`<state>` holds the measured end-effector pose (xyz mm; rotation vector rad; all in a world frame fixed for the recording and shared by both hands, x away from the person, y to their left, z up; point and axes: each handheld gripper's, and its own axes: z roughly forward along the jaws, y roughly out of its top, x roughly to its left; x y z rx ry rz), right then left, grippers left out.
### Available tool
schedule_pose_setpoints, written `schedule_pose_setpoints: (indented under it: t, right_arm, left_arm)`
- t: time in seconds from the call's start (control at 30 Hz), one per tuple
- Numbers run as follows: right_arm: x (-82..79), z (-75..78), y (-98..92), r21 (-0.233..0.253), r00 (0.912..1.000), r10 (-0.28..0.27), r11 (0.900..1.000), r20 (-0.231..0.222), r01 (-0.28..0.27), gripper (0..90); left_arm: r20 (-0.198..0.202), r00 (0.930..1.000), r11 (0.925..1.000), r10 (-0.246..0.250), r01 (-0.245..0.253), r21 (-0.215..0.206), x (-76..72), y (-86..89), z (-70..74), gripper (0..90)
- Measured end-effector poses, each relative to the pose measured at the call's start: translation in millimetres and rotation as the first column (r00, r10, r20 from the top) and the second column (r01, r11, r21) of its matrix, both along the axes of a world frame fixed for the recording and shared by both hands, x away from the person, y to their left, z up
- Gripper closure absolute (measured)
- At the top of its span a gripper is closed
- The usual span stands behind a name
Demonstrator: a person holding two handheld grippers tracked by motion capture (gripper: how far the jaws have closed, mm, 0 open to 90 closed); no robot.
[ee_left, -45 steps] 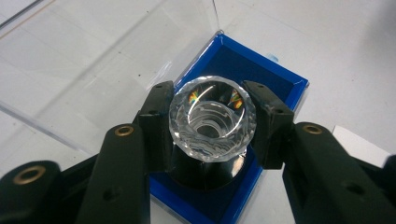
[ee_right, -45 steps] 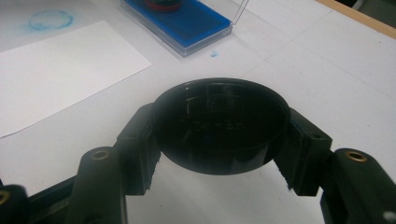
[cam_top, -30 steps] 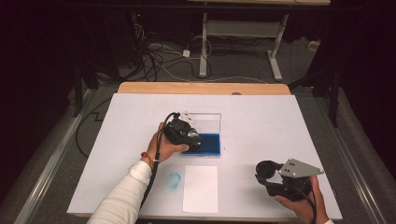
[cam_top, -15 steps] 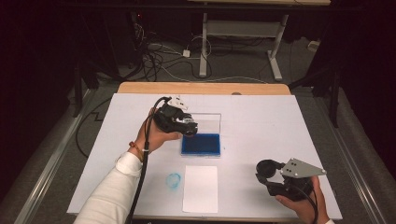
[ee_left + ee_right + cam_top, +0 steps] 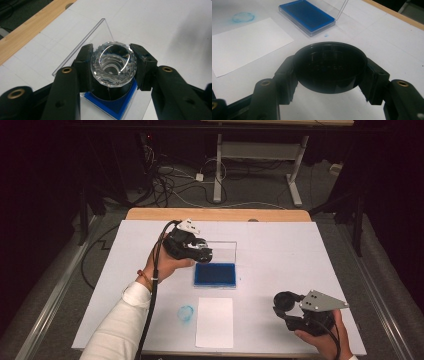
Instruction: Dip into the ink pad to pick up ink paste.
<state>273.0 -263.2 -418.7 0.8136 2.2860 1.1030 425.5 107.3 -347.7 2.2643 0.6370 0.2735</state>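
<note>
Left gripper (image 5: pixel 200 251), clamping crystal-topped stamp (image 5: pixel 113 63), lifted off blue ink pad (image 5: pixel 215 274); inked. White paper (image 5: pixel 215 321) unstamped. Right gripper (image 5: pixel 287 310) grips black cap (image 5: pixel 329 67).

I count two hand-held grippers, my left hand-held gripper (image 5: pixel 200 251) and my right hand-held gripper (image 5: pixel 286 309), one in each of my two hands. There is one clear faceted stamp (image 5: pixel 113 63) in the left one's jaws, and one round black cap (image 5: pixel 329 66) in the right one's. On the counter (image 5: pixel 300 250) I count one blue ink pad (image 5: pixel 215 274) with one clear lid (image 5: pixel 222 251) standing open, one white sheet of paper (image 5: pixel 214 322), and one blue ring-shaped print (image 5: pixel 186 312) beside it.
</note>
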Motion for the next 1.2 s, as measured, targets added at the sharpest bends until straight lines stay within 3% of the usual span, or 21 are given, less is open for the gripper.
schedule_pose_setpoints:
  t: [0.5, 0.63, 0.77, 1.2]
  right_arm:
    - [-0.4, -2.5, 3.2, -0.024, 1.0000, 0.006, 1.000, -0.005, -0.006, 38.6]
    - [-1.3, -3.1, 5.0, -0.045, 1.0000, 0.004, 0.999, 0.006, -0.003, 38.6]
    - [-1.4, -3.5, 5.3, -0.050, 1.0000, 0.006, 0.999, 0.006, -0.006, 38.6]
    - [-0.9, -4.9, 6.6, -0.064, 1.0000, 0.010, 0.998, 0.002, -0.009, 38.6]
  left_arm:
    - [-0.075, 0.9972, 0.9992, 0.004, -0.001, 0.039, 7.0, -7.8, -45.7, 54.7]
    - [-0.092, 0.9958, 0.9995, 0.003, 0.000, 0.030, 8.4, -9.4, -57.2, 54.7]
    - [-0.101, 0.9949, 0.9984, 0.010, -0.004, 0.056, 8.9, -10.4, -66.3, 54.7]
    - [-0.135, 0.9909, 0.9999, 0.010, -0.009, 0.011, 12.0, -7.8, -78.5, 54.7]
